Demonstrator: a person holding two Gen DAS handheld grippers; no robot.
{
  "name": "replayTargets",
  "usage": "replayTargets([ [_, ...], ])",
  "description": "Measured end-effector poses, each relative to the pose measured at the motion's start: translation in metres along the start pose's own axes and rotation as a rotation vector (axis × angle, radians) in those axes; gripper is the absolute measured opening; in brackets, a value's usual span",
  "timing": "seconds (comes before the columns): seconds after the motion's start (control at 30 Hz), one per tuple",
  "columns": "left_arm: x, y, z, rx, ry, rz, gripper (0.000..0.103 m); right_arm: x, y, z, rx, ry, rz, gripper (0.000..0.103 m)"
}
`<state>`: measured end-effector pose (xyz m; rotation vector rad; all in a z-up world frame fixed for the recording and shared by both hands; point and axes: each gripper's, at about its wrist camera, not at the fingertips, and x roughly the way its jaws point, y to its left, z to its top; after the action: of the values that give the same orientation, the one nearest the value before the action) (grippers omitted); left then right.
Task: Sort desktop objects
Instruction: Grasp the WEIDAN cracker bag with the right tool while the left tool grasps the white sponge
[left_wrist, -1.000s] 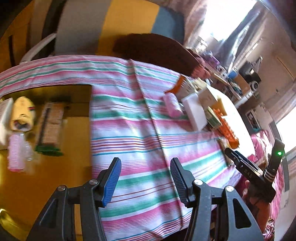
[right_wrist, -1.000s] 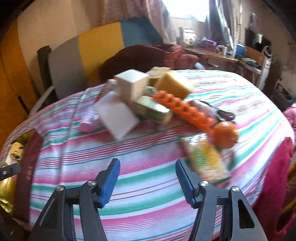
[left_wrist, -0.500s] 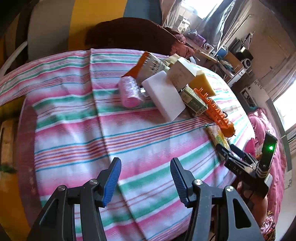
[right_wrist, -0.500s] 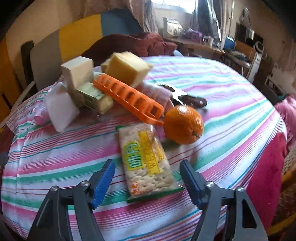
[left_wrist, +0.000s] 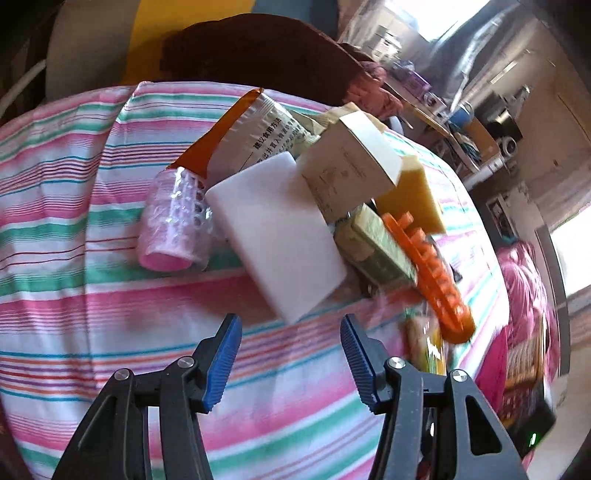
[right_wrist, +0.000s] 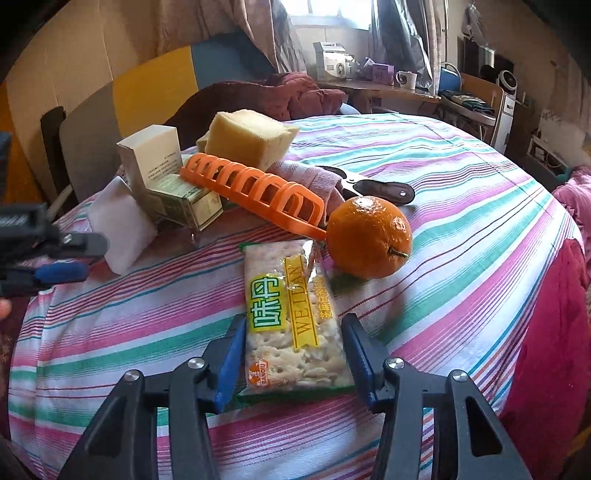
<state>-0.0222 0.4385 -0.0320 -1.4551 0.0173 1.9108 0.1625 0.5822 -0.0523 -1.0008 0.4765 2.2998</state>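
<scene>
The cracker packet, blurred in the left view, is seen from the right wrist lying on the striped tablecloth between the right gripper's spread, not-yet-closed jaws, beside an orange, while the left gripper is held open before a white foam block.

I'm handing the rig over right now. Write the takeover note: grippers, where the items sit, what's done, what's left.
Right gripper: open, fingers straddling the near end of the cracker packet, not closed on it.
Left gripper: open, empty, just short of the white block.
The orange lies beside the packet; the orange rack, yellow sponge, boxes and pink roll are heaped on the striped cloth.
Done: nothing visibly sorted.
Left: likely grip the packet, then clear the heap.
</scene>
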Motion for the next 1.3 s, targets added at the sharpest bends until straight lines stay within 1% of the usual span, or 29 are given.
replayTargets([
  [0.23, 0.014, -0.008, 0.019, -0.056, -0.032, 0.011, 0.058, 0.001, 0.001, -0.002, -0.003, -0.016, -0.006, 0.053],
  [0.37, 0.027, -0.012, 0.026, -0.052, -0.027, 0.068, 0.059, 0.0, -0.001, -0.002, 0.013, -0.015, 0.006, 0.053],
  [0.43, 0.031, -0.009, 0.03, -0.066, -0.041, 0.073, 0.061, 0.0, -0.002, -0.002, 0.021, -0.016, 0.014, 0.054],
  [0.53, 0.036, -0.005, 0.035, -0.085, -0.044, 0.079, 0.062, -0.001, -0.001, -0.003, 0.025, -0.021, 0.018, 0.055],
  [0.67, 0.036, 0.006, 0.041, -0.133, -0.07, 0.039, 0.064, -0.001, 0.002, -0.004, 0.017, -0.029, 0.01, 0.056],
  [0.73, 0.037, 0.01, 0.042, -0.135, -0.071, 0.016, 0.064, 0.0, 0.003, -0.005, 0.01, -0.034, 0.003, 0.055],
  [0.8, 0.037, 0.014, 0.043, -0.131, -0.072, 0.005, 0.06, 0.0, 0.004, -0.006, 0.0, -0.04, -0.007, 0.054],
  [0.87, 0.036, 0.016, 0.042, -0.111, -0.074, 0.009, 0.047, -0.001, 0.004, -0.006, -0.006, -0.042, -0.012, 0.052],
  [0.9, 0.034, 0.019, 0.04, -0.102, -0.078, 0.003, 0.045, -0.002, 0.004, -0.006, -0.001, -0.041, -0.011, 0.051],
  [0.97, 0.03, 0.022, 0.034, -0.094, -0.08, -0.005, 0.036, -0.003, 0.003, -0.004, 0.005, -0.033, -0.009, 0.051],
  [1.03, 0.026, 0.023, 0.029, -0.078, -0.076, -0.015, 0.03, -0.006, 0.006, -0.004, 0.001, -0.018, -0.003, 0.051],
  [1.07, 0.022, 0.023, 0.024, -0.065, -0.075, -0.017, 0.028, -0.007, 0.008, -0.004, 0.003, -0.011, 0.006, 0.05],
  [1.2, 0.008, 0.029, 0.008, -0.041, -0.068, -0.027, 0.025, -0.016, 0.018, -0.009, 0.013, 0.018, 0.056, 0.05],
  [1.3, -0.003, 0.039, -0.004, -0.061, -0.065, -0.043, 0.025, -0.02, 0.027, -0.013, 0.019, 0.041, 0.095, 0.05],
])
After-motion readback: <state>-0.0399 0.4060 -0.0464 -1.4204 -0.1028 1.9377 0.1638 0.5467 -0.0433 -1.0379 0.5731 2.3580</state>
